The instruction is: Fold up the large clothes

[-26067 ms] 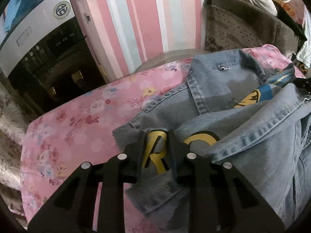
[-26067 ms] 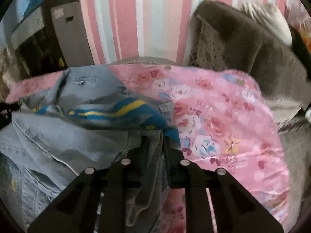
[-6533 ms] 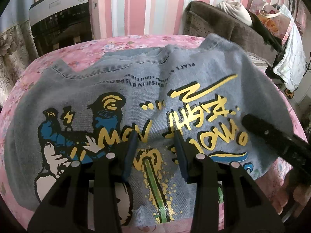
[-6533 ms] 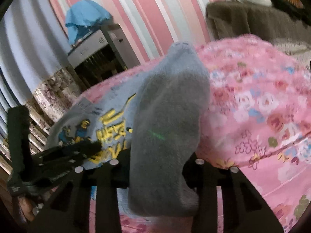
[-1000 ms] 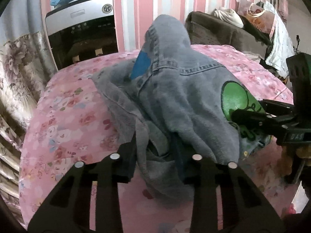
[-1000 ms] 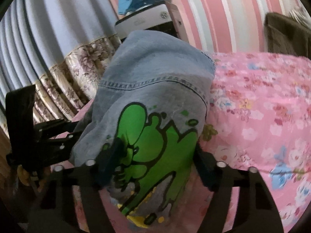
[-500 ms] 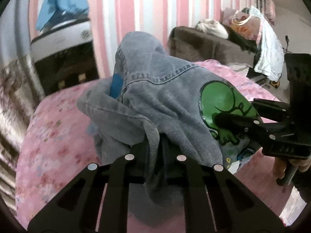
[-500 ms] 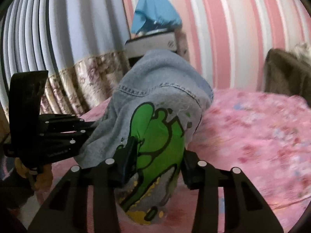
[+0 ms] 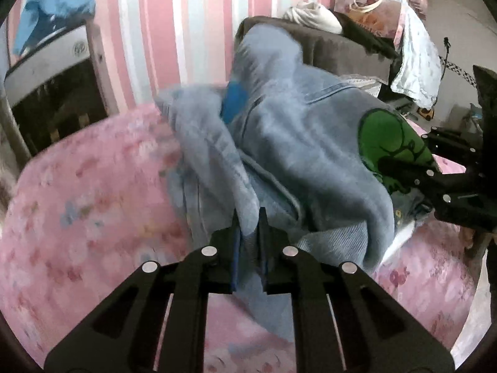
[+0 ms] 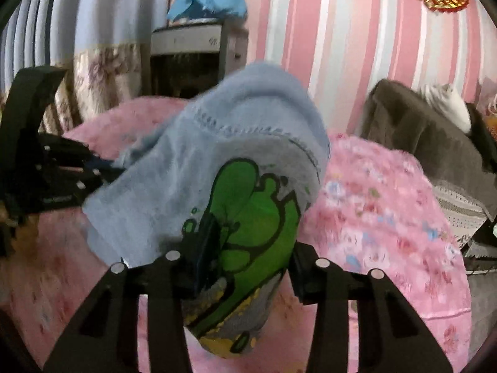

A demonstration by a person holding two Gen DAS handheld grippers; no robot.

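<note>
A light blue denim jacket (image 9: 298,143) with a green print hangs bunched between both grippers, lifted above the pink floral table cover (image 9: 87,186). My left gripper (image 9: 248,227) is shut on a thin fold of the denim near its lower edge. The right gripper (image 10: 248,248) is shut on a thick bundle of the jacket (image 10: 217,155) at the green print (image 10: 254,211). In the left wrist view the right gripper (image 9: 435,186) appears at the right, clamped at the green print. The right wrist view has the left gripper (image 10: 62,180) at the left edge. Both views are motion-blurred.
A grey and black appliance (image 9: 52,71) with a blue cloth on top stands against the striped pink wall. A brown sofa (image 10: 428,143) piled with clothes and bags stands at the right. A flowered curtain (image 10: 99,74) hangs at the left.
Both grippers closed tighter on the jacket and carried it up and sideways off the table. The views swung, showing more wall and sofa.
</note>
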